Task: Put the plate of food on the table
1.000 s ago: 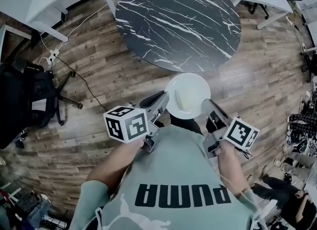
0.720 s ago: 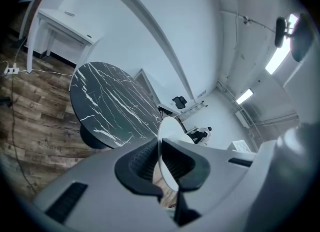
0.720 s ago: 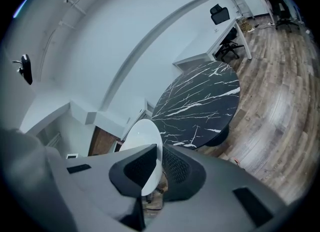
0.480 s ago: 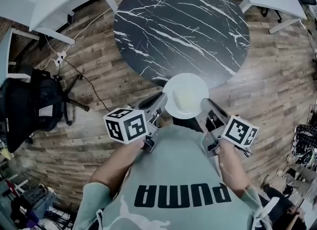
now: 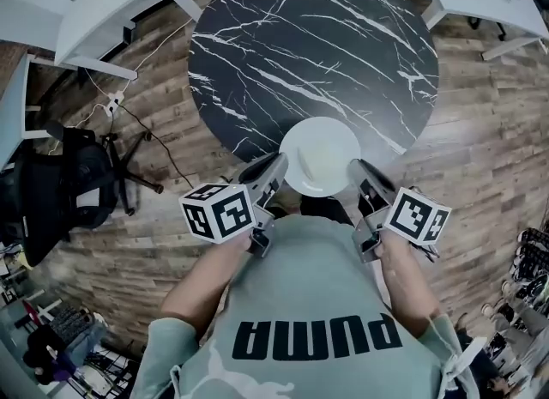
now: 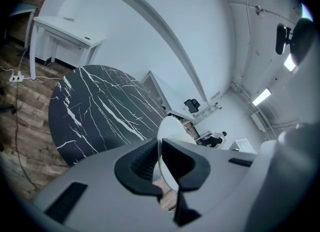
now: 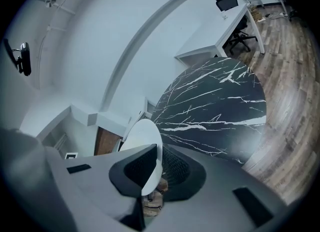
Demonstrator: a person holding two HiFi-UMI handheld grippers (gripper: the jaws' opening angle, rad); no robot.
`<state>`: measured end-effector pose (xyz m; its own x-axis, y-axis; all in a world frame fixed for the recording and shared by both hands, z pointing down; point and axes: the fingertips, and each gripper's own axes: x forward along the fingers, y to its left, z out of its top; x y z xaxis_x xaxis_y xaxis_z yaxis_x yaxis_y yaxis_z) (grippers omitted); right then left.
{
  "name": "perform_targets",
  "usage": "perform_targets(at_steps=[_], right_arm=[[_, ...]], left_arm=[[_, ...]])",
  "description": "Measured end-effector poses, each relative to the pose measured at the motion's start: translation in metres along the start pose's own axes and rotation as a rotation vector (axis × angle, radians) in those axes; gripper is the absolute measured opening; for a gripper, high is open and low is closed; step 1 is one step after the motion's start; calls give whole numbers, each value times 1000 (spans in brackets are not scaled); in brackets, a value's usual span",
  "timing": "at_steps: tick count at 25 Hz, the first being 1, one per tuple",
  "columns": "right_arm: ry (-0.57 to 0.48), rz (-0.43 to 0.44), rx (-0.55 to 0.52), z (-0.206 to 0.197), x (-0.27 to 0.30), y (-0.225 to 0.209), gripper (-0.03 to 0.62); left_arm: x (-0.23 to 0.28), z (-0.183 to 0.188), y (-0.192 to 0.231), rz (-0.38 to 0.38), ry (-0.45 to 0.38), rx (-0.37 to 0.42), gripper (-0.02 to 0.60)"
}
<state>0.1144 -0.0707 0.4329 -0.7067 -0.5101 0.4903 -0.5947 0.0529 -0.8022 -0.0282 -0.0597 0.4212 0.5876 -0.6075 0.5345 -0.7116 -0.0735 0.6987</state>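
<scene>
While both grippers carry it, the plate (image 5: 319,155) hangs level over the near edge of the dark marble counter (image 5: 326,37). The left gripper (image 5: 273,170) and right gripper (image 5: 360,174) each have their jaws pinched onto opposite sides of the rim. The plate is likely stiff, smooth and breakable, so these thin rim holds could slip if it tilts. The food is only a pale patch, perhaps something flat.
</scene>
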Motion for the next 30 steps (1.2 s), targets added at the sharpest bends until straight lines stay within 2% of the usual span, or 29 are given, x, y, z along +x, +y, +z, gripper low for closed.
perform_targets(at_steps=[12, 30], right_arm=[[-6, -26, -26, 49, 37, -29, 37], [-18, -147, 18, 64, 115, -98, 40]], left_arm=[[58, 32, 17, 53, -4, 27, 35], [144, 42, 96, 89, 104, 44, 40]])
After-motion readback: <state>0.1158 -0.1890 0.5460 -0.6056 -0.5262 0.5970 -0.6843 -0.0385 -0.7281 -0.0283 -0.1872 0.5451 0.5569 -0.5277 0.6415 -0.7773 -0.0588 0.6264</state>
